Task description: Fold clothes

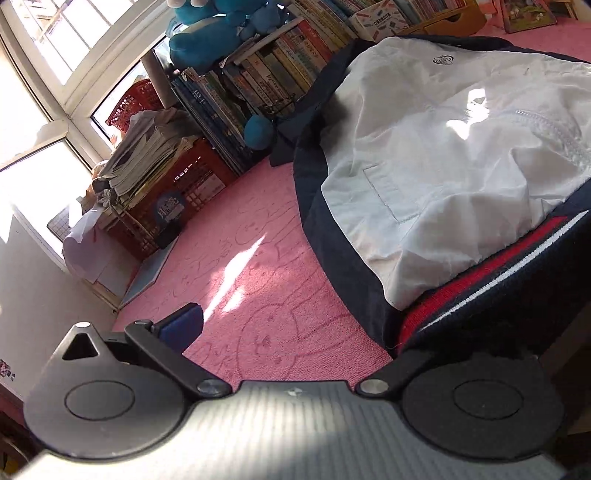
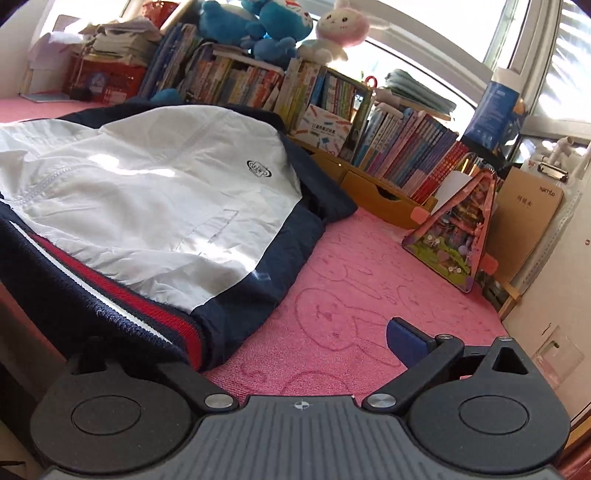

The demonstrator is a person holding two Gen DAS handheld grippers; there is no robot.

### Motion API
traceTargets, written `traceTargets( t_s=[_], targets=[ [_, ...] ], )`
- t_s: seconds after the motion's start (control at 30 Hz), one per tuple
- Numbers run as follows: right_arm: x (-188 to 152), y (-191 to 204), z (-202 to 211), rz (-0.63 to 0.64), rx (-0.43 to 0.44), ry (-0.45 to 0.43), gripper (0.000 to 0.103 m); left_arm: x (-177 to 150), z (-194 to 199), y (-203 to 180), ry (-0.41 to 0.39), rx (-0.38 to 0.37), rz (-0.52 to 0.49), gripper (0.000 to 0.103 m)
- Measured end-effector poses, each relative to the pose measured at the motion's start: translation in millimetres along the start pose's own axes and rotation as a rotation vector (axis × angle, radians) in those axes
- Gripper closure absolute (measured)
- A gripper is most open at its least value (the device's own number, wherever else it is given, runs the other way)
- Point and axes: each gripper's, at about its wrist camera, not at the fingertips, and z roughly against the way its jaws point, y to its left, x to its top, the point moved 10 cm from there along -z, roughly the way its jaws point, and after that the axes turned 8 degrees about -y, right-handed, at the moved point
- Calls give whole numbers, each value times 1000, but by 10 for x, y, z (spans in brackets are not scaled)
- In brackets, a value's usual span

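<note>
A white and navy jacket (image 1: 443, 155) with a red and white striped hem (image 1: 480, 280) lies spread on the pink mat (image 1: 258, 258). My left gripper (image 1: 303, 326) is low over the mat at the jacket's near left corner. It stands wide open, its blue left pad (image 1: 181, 328) showing and its right finger hidden under the hem. In the right wrist view the jacket (image 2: 166, 184) fills the left half. My right gripper (image 2: 291, 345) is wide open at the hem's (image 2: 122, 306) near right corner. Its right pad (image 2: 406, 341) is over bare mat (image 2: 369, 288); the hem covers the left finger.
Behind the jacket a low shelf of books (image 2: 369, 147) carries blue plush toys (image 2: 266, 26) and a pink one (image 2: 340, 29). A red crate with stacked papers (image 1: 166, 177) stands at the left. A pink triangular stand (image 2: 458, 236) and a cardboard box (image 2: 524, 221) stand at the right.
</note>
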Motion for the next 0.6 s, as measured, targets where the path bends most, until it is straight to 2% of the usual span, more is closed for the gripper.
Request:
traceTargets(
  t_s=[0.07, 0.17, 0.23, 0.3, 0.4, 0.5, 0.6],
  targets=[
    [3, 9, 41, -21, 80, 16, 2, -19, 25, 1, -1, -25, 39, 0],
    [4, 39, 113, -53, 219, 48, 2, 28, 144, -43, -18, -173, 93, 0],
    [23, 99, 211, -80, 398, 90, 2, 69, 257, -72, -46, -306, 137, 0],
    [92, 139, 331, -88, 518, 89, 2, 117, 361, -55, -81, -394, 186, 0],
    [371, 120, 523, -155, 643, -7, 1, 214, 486, 33, -148, -538, 327, 0],
    [840, 35, 596, -381, 781, -214, 0, 361, 547, 114, -209, -725, 526, 0],
    [1155, 46, 249, -484, 750, -251, 0, 523, 498, 219, -247, -853, 710, 0]
  ],
)
